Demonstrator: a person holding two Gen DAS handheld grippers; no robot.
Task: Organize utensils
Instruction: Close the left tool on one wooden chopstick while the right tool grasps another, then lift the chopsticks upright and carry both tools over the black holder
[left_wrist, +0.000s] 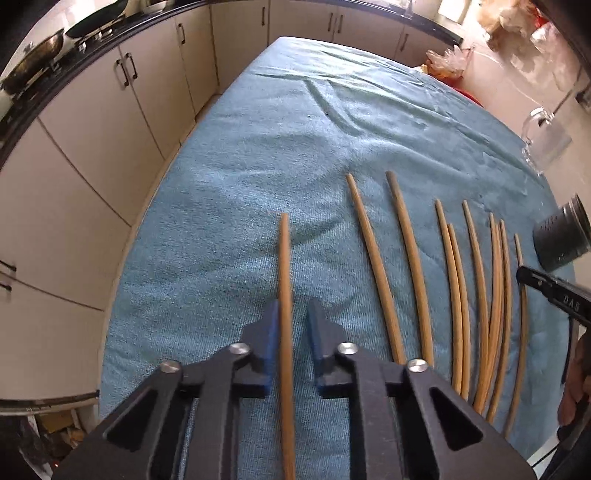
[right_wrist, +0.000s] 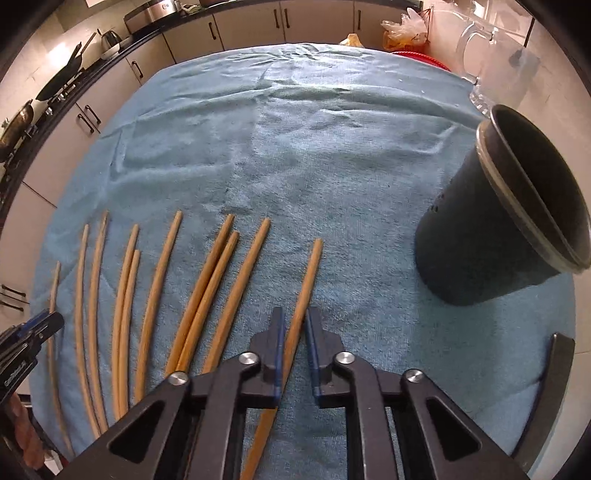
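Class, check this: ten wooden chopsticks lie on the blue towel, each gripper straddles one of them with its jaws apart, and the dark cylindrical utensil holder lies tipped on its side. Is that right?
One detail is wrong. The dark cylindrical utensil holder stands upright on the blue towel, its mouth open upward, as the right wrist view shows. The rest holds: ten wooden chopsticks, with the left gripper and right gripper each straddling one, jaws apart.

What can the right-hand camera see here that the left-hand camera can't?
Only the right wrist view shows the dark holder's open mouth with its divider, and the right gripper astride the rightmost chopstick. Only the left wrist view shows the left gripper astride the leftmost chopstick. Both show the blue towel, the chopstick row and the glass mug.
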